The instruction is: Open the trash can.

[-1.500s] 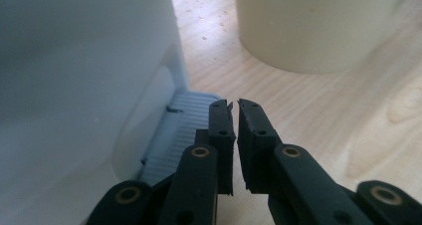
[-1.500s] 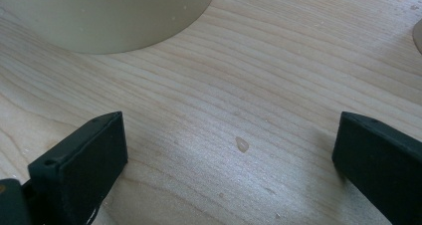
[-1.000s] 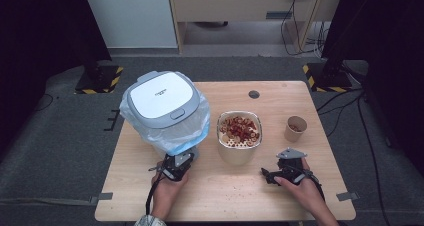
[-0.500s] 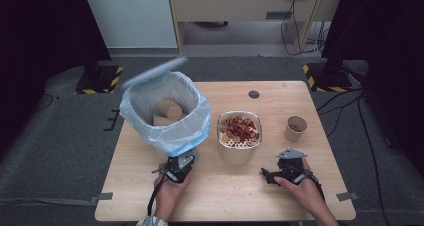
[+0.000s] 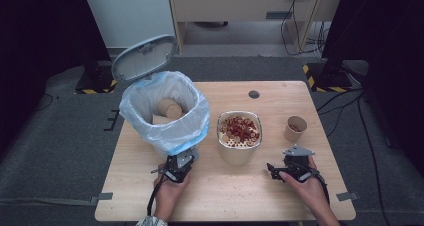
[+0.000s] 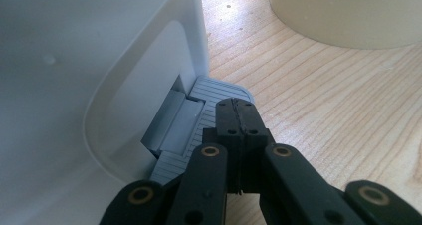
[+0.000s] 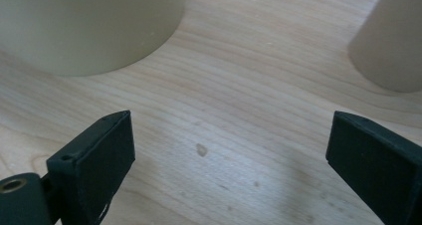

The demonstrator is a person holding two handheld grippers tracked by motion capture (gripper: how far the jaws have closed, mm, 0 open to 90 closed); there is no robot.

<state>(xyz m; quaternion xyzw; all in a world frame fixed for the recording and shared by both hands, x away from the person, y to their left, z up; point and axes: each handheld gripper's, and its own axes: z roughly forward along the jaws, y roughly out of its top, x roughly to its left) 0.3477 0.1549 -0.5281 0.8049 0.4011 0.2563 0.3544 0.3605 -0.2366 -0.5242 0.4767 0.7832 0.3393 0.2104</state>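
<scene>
Left tongs (image 6: 238, 116) are sitting clamped together, empty, pressing the grey pedal (image 6: 199, 116) of the bin (image 5: 165, 113), whose lid (image 5: 144, 57) is standing up, paper cups lying inside the bag. Right tongs (image 7: 229, 150), gaping but just narrowing on nothing, are resting on the worktop (image 5: 250, 196) beside the snack-filled bowl (image 5: 239, 136).

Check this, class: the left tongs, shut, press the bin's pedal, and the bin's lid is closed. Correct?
Not quite. The lid stands open, tipped back behind the bin, as the high view shows. The rest holds: the left tongs, shut, rest on the pedal.
</scene>
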